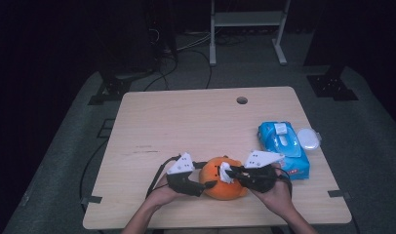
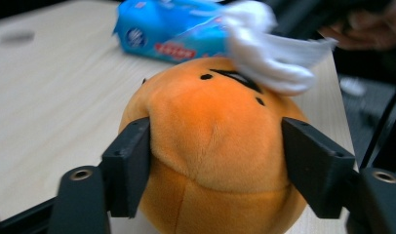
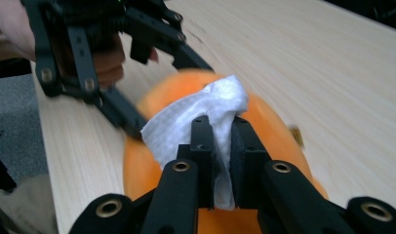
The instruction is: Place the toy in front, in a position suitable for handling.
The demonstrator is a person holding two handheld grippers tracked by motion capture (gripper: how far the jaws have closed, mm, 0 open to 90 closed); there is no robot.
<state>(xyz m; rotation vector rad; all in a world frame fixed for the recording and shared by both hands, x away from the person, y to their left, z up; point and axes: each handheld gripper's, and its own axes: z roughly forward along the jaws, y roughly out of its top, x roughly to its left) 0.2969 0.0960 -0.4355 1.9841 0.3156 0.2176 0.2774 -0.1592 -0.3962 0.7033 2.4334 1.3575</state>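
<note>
An orange round plush toy [image 1: 219,187] [image 2: 215,131] [image 3: 274,131] sits near the table's front edge. My left gripper [image 1: 206,179] [image 2: 215,161] is shut on it, its jaws pressing into the two sides. From the right, my right gripper [image 1: 231,173] [image 3: 220,129] is shut on a crumpled white wipe [image 1: 225,171] [image 3: 196,122]. The wipe [image 2: 271,53] lies against the top of the toy, by its dark face marks. In the right gripper view the left gripper [image 3: 132,117] shows behind the toy.
A blue pack of wet wipes [image 1: 284,146] [image 2: 162,29] lies right of the toy, with a white oval lid [image 1: 308,139] beside it. The wooden table [image 1: 186,122] has a cable hole [image 1: 242,100] at the back. Beyond it stand a shelf frame and cables on the floor.
</note>
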